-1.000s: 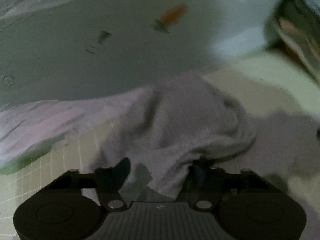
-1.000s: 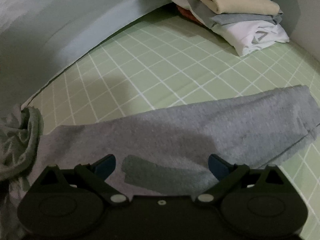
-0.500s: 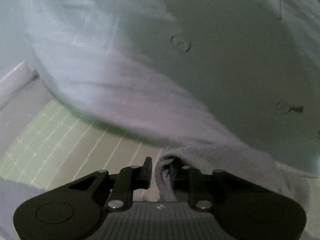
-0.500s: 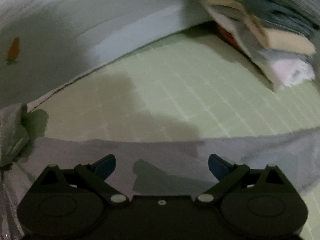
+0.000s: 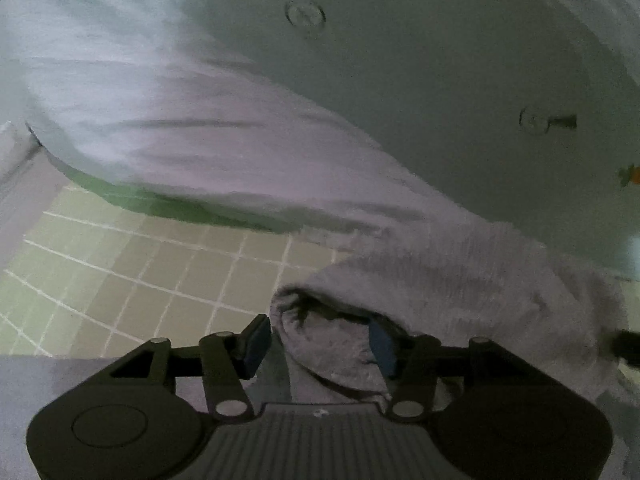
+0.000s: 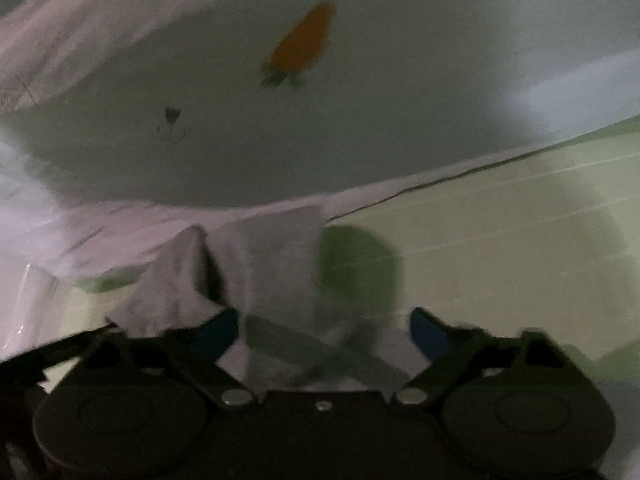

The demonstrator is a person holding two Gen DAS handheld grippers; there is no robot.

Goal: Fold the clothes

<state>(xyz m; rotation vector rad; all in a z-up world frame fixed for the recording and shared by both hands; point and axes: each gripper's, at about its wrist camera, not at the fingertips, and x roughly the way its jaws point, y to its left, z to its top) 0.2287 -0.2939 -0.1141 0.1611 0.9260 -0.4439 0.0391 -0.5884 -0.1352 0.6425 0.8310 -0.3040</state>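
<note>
A grey garment (image 5: 460, 280) lies bunched on the green checked mat (image 5: 140, 280). In the left wrist view a rolled fold of it sits between the fingers of my left gripper (image 5: 320, 342), whose jaws stand apart around the cloth. In the right wrist view the same grey garment (image 6: 272, 264) lies in front of my right gripper (image 6: 324, 328), which is wide open above the cloth and holds nothing. The right view is blurred by motion.
A large pale sheet or pillow with a small orange carrot print (image 6: 304, 40) rises behind the mat (image 6: 520, 220) and fills the upper half of both views. Its folds (image 5: 160, 120) overhang the mat's far edge.
My left gripper was shut on the grey fold half a second ago; its jaws now stand apart. My right gripper has swung left, away from the stack of folded clothes, toward the bunched end.
</note>
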